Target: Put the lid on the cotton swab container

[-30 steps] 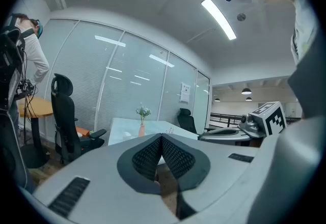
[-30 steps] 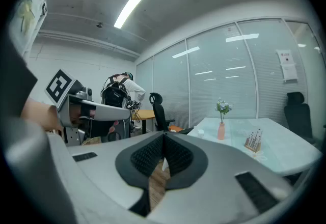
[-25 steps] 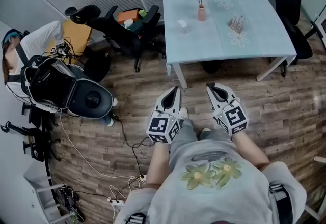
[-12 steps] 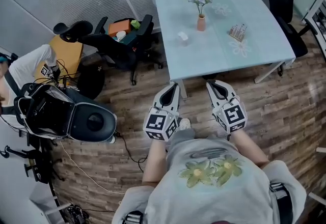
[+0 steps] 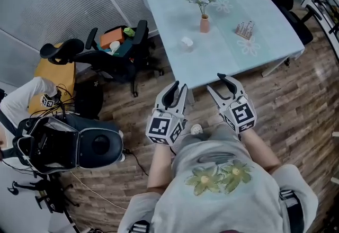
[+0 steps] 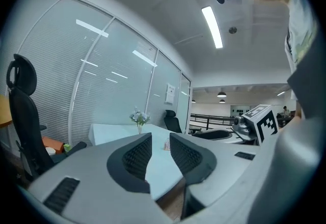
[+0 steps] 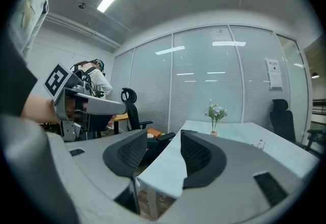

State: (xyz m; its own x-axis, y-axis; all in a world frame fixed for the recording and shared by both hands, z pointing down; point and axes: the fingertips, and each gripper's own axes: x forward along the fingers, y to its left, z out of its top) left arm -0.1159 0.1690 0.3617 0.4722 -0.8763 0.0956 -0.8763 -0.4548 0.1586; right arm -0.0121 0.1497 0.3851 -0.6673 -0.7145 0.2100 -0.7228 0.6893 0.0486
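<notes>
We hold both grey grippers empty at the near edge of the pale blue table [image 5: 169, 15]. The left gripper [image 5: 179, 88] has just opened narrowly and the right gripper [image 5: 215, 82] wider. The small clear swab container [image 5: 244, 29] stands far right on the table, right of the pink vase [image 5: 204, 24].

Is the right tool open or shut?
Open: the right tool has just been opening; its jaws stand apart, with nothing between them.

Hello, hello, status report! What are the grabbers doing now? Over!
Left gripper, right gripper: just opening, both empty. Table ahead, not reached; things on it too small to name. Only floor in between.
</notes>
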